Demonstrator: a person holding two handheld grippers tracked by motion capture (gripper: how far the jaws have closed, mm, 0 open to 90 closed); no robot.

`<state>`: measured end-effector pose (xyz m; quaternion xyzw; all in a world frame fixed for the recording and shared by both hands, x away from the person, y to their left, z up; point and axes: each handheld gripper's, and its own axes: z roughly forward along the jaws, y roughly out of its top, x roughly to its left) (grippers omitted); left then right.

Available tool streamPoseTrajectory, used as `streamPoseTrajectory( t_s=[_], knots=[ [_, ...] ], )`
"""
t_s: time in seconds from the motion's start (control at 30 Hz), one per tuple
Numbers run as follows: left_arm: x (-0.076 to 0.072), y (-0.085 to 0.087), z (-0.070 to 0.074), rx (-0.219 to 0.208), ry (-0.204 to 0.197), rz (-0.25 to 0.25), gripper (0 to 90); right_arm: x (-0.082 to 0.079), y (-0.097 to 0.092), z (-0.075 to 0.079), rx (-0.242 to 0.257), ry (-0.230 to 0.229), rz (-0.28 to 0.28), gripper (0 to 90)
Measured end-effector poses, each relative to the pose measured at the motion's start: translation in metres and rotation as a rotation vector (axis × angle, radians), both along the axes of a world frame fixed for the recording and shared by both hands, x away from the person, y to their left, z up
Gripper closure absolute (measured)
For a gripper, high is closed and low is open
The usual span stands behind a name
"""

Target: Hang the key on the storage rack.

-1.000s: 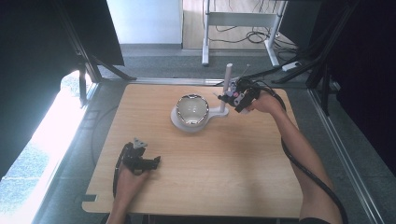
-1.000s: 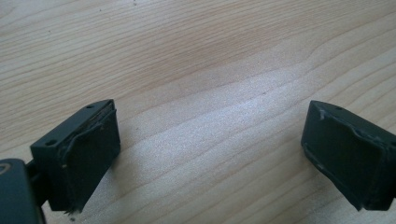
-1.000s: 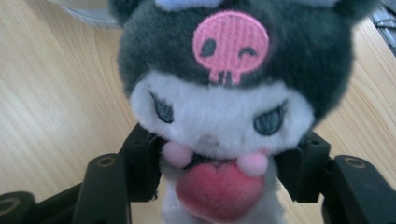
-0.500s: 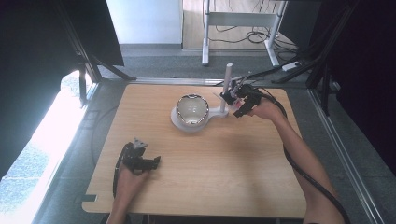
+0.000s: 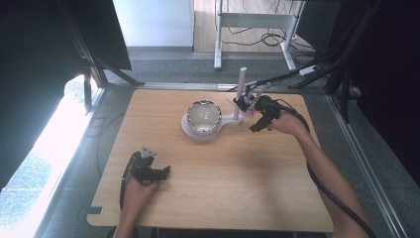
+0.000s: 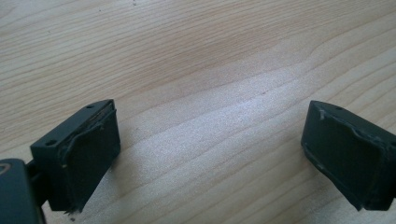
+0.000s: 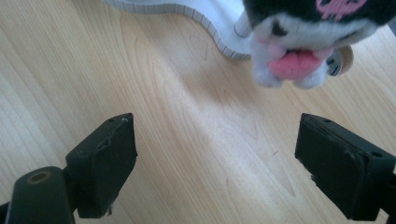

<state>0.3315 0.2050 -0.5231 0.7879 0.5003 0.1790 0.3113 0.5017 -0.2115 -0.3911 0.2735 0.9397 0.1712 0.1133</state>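
A shiny bowl (image 5: pixel 203 115) sits on a white stand (image 5: pixel 194 132) toward the far middle of the wooden surface (image 5: pixel 237 178). Just right of the bowl, a black-and-white plush toy (image 7: pixel 303 32) sits at the stand's upright post (image 5: pixel 241 84). The right gripper (image 5: pixel 253 125) is beside the toy, jaws wide apart and empty. Well nearer than the bowl, the left gripper (image 5: pixel 166 170) rests on the wood, jaws spread wide, holding nothing.

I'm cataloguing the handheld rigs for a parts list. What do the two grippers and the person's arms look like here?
Both grippers are black. The left gripper carries a grey three-cornered plate on top; the right gripper trails a black cable along the forearm. Each has two blocky black jaws faced with dark pads, worn at the edges, with small screw holes on top. The forearms are bare, with no sleeves in view.
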Motion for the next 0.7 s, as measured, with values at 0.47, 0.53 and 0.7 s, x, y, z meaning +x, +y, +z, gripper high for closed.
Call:
streamPoseTrajectory(
  t_s=[0.47,0.53,0.7],
  knots=[
    [0.000,0.000,0.000,0.000,0.000,0.000,4.4,-0.024,-0.009,-0.005,0.013,-0.022,0.013,10.6],
    [0.000,0.000,0.000,0.001,0.000,0.000,4.4,-0.028,-0.010,-0.006,0.015,-0.021,0.015,10.6],
    [0.000,0.000,0.000,0.002,0.000,-0.001,4.4,-0.036,-0.012,-0.008,0.035,-0.028,0.016,10.6]
  ],
)
